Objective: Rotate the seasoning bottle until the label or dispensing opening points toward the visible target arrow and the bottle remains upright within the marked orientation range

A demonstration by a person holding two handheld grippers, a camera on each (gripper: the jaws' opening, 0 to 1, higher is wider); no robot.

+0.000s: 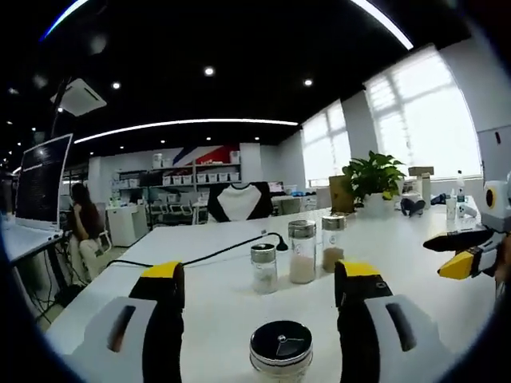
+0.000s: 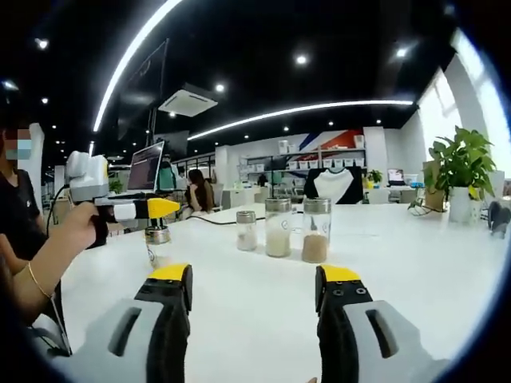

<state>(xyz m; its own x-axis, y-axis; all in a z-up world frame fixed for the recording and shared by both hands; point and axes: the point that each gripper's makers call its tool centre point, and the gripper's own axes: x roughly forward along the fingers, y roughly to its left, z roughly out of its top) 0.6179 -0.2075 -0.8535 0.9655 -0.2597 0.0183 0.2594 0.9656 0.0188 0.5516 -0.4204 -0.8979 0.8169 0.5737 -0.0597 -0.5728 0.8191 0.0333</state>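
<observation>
seasoning bottle (image 1: pixel 280 348) stands upright on the white tabletop (image 1: pixel 239 303), long axis vertical, at 6 o'clock between the wide-apart jaws of the left hand-held gripper (image 1: pixel 259 287), the nearer one; right hand-held gripper (image 2: pixel 254 287) wide, holding nothing.

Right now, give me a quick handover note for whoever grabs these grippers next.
Left gripper: open, poised over the near bottle, jaws either side, not gripping.
Right gripper: open, holding nothing, facing three bottles standing in a row on the table.
All four bottles are upright. No target arrow can be made out.
Done: approach only. Left: grip the near bottle, turn it to the mark, keep it upright.
</observation>
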